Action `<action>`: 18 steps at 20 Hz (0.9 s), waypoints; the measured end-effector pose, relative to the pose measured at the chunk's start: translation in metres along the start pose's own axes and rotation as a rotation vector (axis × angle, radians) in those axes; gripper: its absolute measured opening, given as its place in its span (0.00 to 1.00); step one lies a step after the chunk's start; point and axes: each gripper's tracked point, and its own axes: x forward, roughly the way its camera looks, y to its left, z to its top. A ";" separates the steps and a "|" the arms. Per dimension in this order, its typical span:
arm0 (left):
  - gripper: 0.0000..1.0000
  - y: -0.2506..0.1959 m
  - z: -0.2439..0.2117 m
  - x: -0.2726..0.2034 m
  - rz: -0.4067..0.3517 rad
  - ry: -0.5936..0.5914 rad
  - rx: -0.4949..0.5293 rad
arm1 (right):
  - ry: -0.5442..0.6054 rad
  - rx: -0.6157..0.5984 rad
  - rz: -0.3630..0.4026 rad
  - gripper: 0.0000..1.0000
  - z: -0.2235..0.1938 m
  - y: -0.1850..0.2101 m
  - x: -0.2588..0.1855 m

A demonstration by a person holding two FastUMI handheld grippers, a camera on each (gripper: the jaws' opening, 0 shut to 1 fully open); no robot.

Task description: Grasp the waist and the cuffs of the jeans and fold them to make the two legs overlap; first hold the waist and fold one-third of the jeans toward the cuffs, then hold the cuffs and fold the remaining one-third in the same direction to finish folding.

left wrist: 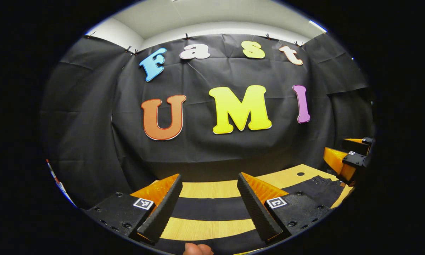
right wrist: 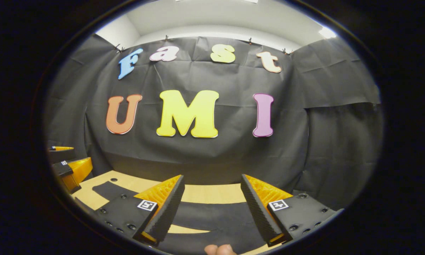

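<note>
Black jeans (left wrist: 212, 209) lie flat on the wooden table (left wrist: 212, 189). Their two legs run as dark bands across the left gripper view, and the wider waist end (left wrist: 318, 189) lies to the right. My left gripper (left wrist: 209, 176) hovers open above the legs with nothing between its fingers. In the right gripper view the jeans (right wrist: 216, 216) spread below my right gripper (right wrist: 212, 176), which is also open and holds nothing. Each gripper sees the other at its side: the right gripper (left wrist: 343, 150) hangs over the waist end, and the left gripper (right wrist: 70, 157) appears far left.
The black cloth wall stands close behind the table's far edge. A small round hole (left wrist: 300, 174) sits in the tabletop near the waist end. A fingertip (left wrist: 197, 249) of the holding hand pokes in at the bottom.
</note>
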 end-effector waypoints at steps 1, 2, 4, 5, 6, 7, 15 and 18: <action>0.99 -0.001 -0.001 0.000 -0.002 0.000 0.000 | 0.004 -0.001 0.003 0.97 0.000 0.000 0.000; 0.99 -0.002 0.000 0.000 -0.002 -0.001 -0.002 | 0.005 -0.002 0.005 0.98 -0.001 0.001 0.001; 0.99 -0.001 0.000 0.000 0.001 -0.001 -0.003 | 0.001 -0.008 0.009 0.97 0.001 0.001 0.000; 0.99 0.000 0.000 0.000 0.002 0.000 -0.003 | -0.002 -0.010 0.010 0.98 0.002 0.002 0.000; 0.99 0.001 0.000 0.000 0.004 0.000 -0.003 | -0.004 -0.010 0.012 0.97 0.002 0.002 0.000; 0.99 0.001 -0.001 -0.001 0.005 0.001 -0.003 | -0.003 -0.010 0.012 0.97 0.002 0.002 0.000; 1.00 0.005 -0.003 -0.003 0.016 0.007 -0.006 | 0.003 -0.010 0.015 0.97 -0.002 0.001 -0.001; 0.99 0.012 -0.013 -0.008 0.032 0.034 -0.022 | 0.009 -0.019 0.022 0.97 -0.005 -0.001 -0.004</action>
